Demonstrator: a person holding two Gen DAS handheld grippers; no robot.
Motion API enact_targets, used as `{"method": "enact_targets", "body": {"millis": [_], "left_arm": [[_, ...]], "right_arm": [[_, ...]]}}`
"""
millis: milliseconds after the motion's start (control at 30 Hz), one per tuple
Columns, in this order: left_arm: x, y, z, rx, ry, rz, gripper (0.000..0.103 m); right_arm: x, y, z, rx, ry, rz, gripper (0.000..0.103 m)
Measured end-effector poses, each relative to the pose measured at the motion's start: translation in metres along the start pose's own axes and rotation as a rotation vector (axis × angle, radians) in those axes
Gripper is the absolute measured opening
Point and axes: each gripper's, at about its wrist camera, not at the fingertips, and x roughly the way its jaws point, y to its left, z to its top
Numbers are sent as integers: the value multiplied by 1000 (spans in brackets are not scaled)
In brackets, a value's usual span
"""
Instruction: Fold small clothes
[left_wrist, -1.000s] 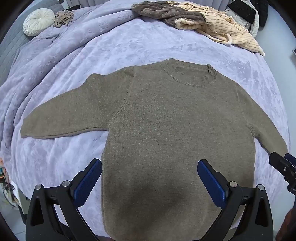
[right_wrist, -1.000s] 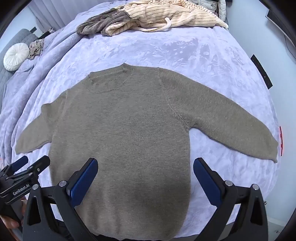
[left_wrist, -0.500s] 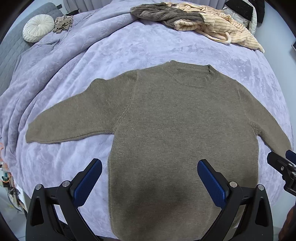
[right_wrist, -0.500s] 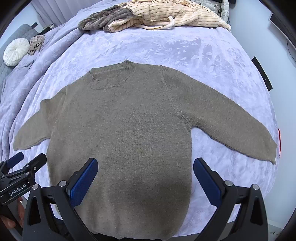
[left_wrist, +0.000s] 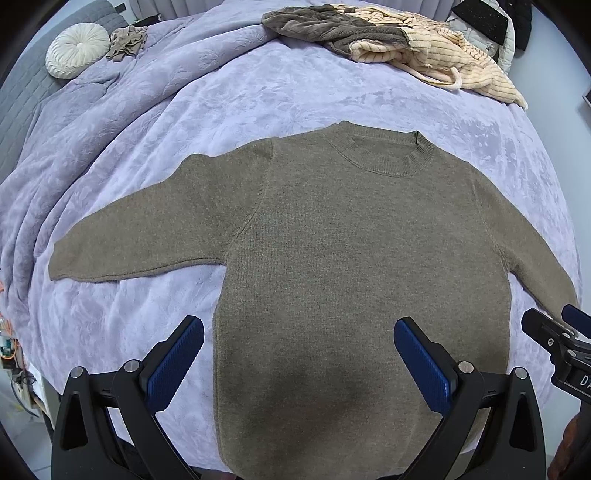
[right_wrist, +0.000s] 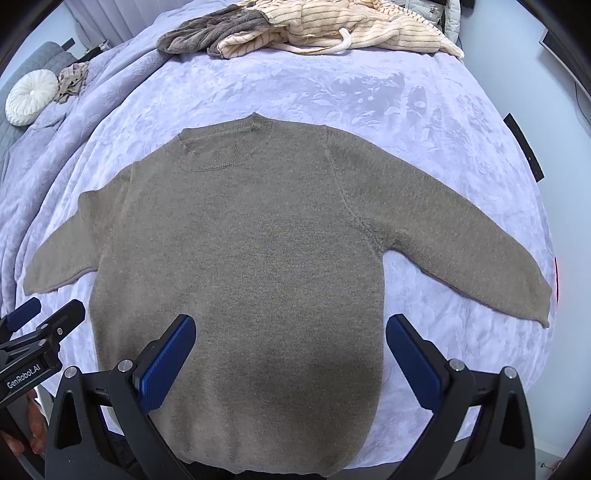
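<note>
An olive-brown knit sweater (left_wrist: 351, 258) lies flat and face up on the lavender bedspread (left_wrist: 258, 92), collar away from me, both sleeves spread out to the sides. It also shows in the right wrist view (right_wrist: 251, 258). My left gripper (left_wrist: 299, 343) is open and empty, hovering above the sweater's lower body. My right gripper (right_wrist: 291, 343) is open and empty, also above the lower body. The right gripper shows at the right edge of the left wrist view (left_wrist: 554, 332). The left gripper shows at the left edge of the right wrist view (right_wrist: 40, 321).
A pile of cream striped and grey-brown clothes (left_wrist: 388, 40) lies at the far edge of the bed. A round white cushion (left_wrist: 77, 50) and a small beige cloth (left_wrist: 125, 42) lie at the far left. The bed's near edge runs just under the grippers.
Both grippers have drawn slightly back and up; the sweater sits a little lower and farther right in the left view. The sweater itself has not moved. Both grippers stay open.
</note>
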Motion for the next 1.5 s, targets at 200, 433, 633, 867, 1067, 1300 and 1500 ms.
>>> {"method": "enact_targets", "body": {"millis": [200, 433, 633, 867, 1067, 1300, 1500], "left_arm": [[2, 2, -1, -1, 8, 5, 103], [3, 4, -1, -4, 12, 9, 103], [5, 4, -2, -4, 20, 15, 103], [6, 6, -2, -7, 25, 19, 103], [7, 7, -2, -4, 28, 23, 103], [8, 9, -2, -7, 35, 25, 103], [9, 11, -4, -12, 39, 28, 103]], "right_arm": [[1, 0, 0, -4, 6, -3, 103], [2, 3, -1, -4, 6, -5, 103], [3, 4, -1, -5, 8, -6, 103], [5, 4, -2, -4, 10, -8, 103], [6, 4, -2, -4, 12, -10, 103], [6, 5, -3, -5, 12, -11, 103], [8, 4, -4, -9, 15, -11, 103]]}}
